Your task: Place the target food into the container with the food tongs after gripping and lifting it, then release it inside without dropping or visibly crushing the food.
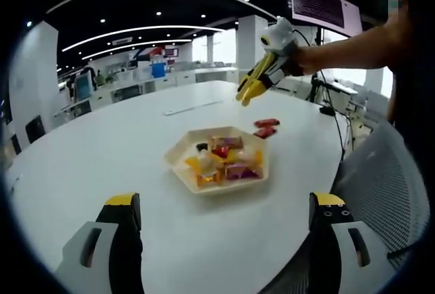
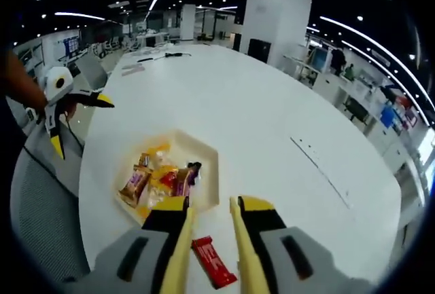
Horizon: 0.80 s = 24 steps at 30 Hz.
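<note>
White bench (image 1: 102,151) carries tray (image 1: 178,153) of snacks; right gripper (image 2: 209,221), half open and empty, hovers above red bar (image 2: 213,261) for pickup; left gripper (image 1: 224,209) waits wide open, empty.

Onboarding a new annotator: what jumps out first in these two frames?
A hexagonal tray heaped with wrapped snacks sits mid-way across a big white table. Red wrapped bars lie on the table just outside the tray; in the right gripper view one red bar shows between the open jaws of the right gripper. The left gripper hangs back at the table edge, jaws wide apart.
</note>
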Motion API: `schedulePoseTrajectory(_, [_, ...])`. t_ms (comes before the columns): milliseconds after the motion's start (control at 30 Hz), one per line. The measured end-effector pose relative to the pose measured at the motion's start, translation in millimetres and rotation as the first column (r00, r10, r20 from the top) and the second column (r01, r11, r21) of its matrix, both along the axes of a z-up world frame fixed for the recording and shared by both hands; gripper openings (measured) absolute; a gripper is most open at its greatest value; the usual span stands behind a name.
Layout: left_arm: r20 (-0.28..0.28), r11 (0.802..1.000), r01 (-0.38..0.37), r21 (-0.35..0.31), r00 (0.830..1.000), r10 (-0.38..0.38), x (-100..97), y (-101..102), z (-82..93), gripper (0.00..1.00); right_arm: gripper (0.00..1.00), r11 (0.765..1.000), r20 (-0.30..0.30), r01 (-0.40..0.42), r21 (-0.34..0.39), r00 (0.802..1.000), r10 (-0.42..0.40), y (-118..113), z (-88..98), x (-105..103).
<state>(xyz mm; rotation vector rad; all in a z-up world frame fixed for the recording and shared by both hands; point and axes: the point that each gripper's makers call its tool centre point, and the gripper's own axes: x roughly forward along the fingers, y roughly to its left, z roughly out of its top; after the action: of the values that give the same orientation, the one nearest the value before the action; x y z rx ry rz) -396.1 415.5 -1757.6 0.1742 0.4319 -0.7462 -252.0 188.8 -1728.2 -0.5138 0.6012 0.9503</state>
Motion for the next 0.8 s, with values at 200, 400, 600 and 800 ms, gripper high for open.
schedulePoseTrajectory(200, [0.012,0.999,-0.018,-0.029,1.000,0.019,2.1,4.8,10.3,1.00,0.28,0.999,0.006,0.043,-0.032,0.999,-0.043,-48.2,-8.0,-3.7])
schedulePoseTrajectory(400, [-0.002,1.000,0.007,-0.026,1.000,-0.007,-3.7,1.1,9.0,1.00,0.28,0.995,-0.008,0.088,-0.042,0.996,-0.088,-82.5,-19.7,-6.9])
schedulePoseTrajectory(600, [-0.018,1.000,-0.003,-0.030,1.000,0.003,-1.5,-0.4,0.5,1.00,0.28,0.993,-0.010,0.095,-0.075,0.995,-0.097,-101.9,-29.3,-8.5])
schedulePoseTrajectory(800, [-0.036,1.000,-0.001,-0.027,0.999,0.000,-3.8,0.2,-2.3,1.00,0.28,0.992,-0.020,0.085,-0.098,0.996,-0.087,-112.6,-42.5,-7.8])
